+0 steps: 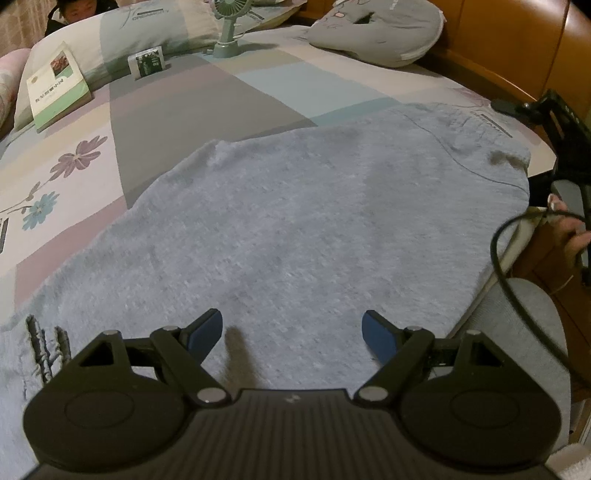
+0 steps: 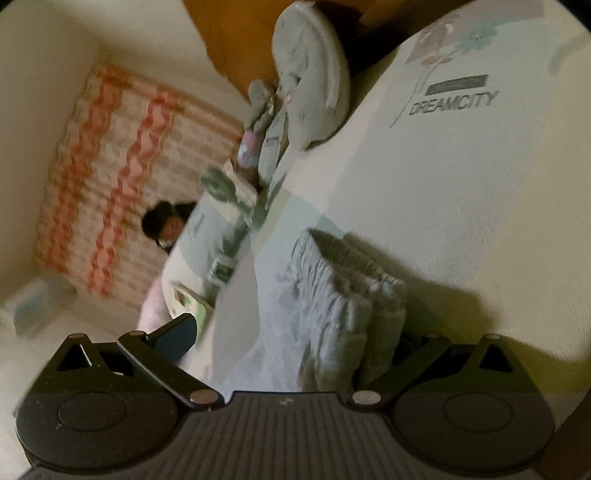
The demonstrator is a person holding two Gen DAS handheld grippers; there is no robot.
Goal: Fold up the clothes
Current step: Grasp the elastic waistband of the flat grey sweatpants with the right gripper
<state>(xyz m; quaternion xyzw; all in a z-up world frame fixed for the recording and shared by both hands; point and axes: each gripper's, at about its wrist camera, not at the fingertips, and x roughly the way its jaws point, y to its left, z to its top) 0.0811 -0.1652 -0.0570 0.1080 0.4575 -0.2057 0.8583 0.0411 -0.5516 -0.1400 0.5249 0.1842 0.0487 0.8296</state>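
A light grey sweater (image 1: 295,206) lies spread flat on the bed. My left gripper (image 1: 293,332) hovers over its near part, jaws wide open and empty. Its ribbed cuff (image 1: 48,347) lies at the lower left. My right gripper shows at the far right edge of the left wrist view (image 1: 565,122), held by a hand. In the tilted right wrist view, the sweater's ribbed hem (image 2: 343,306) is bunched up between the open jaws of my right gripper (image 2: 295,343). The right finger is hidden behind the cloth.
A book (image 1: 59,88), a small packet (image 1: 149,61) and a green desk fan (image 1: 229,29) stand at the back of the bed. A grey cushion (image 1: 376,29) lies by the wooden headboard (image 1: 517,48). A person (image 2: 166,225) sits beyond the pillows.
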